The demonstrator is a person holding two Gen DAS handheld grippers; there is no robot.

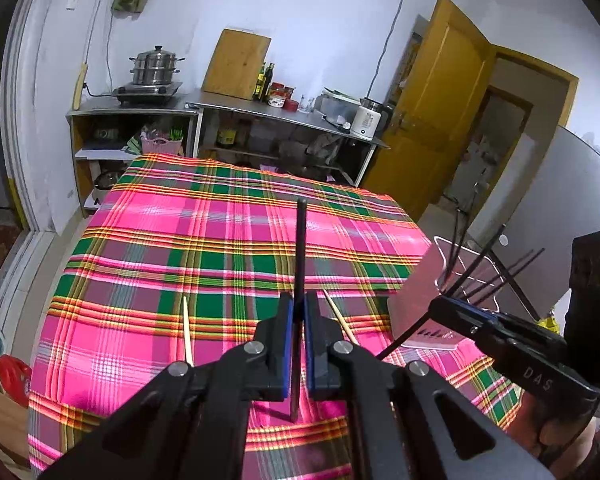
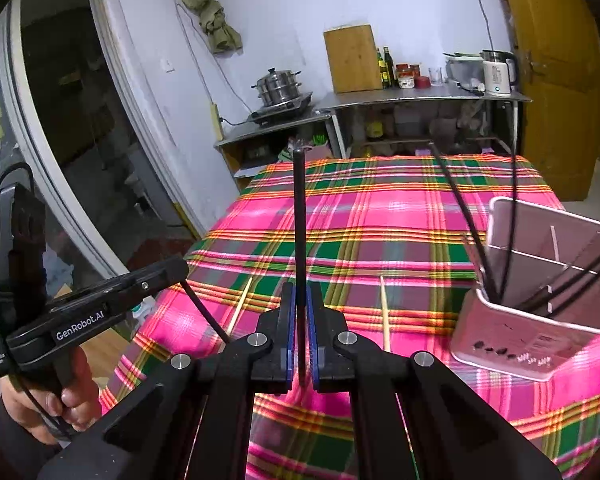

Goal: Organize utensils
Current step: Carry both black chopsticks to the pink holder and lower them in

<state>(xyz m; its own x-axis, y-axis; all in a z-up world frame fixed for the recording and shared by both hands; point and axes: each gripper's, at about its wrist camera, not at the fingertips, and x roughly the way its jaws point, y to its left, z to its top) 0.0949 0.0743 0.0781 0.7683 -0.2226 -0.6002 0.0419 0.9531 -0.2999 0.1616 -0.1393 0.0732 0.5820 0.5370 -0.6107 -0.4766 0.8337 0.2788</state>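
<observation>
While each gripper (image 1: 296, 316) (image 2: 300, 312) clamps a black chopstick (image 1: 300, 260) (image 2: 299, 220), pink holder (image 2: 540, 320) nearby

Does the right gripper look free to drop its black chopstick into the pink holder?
Probably yes. The right gripper is shut on a black chopstick, and the pink holder stands open-topped to its right with nothing between them. Chopsticks inside lean to the edges, leaving room.

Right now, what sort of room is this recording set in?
Most likely a home kitchen: a steamer pot on a burner, a cutting board leaning on the wall, and an electric kettle on a steel counter.
</observation>
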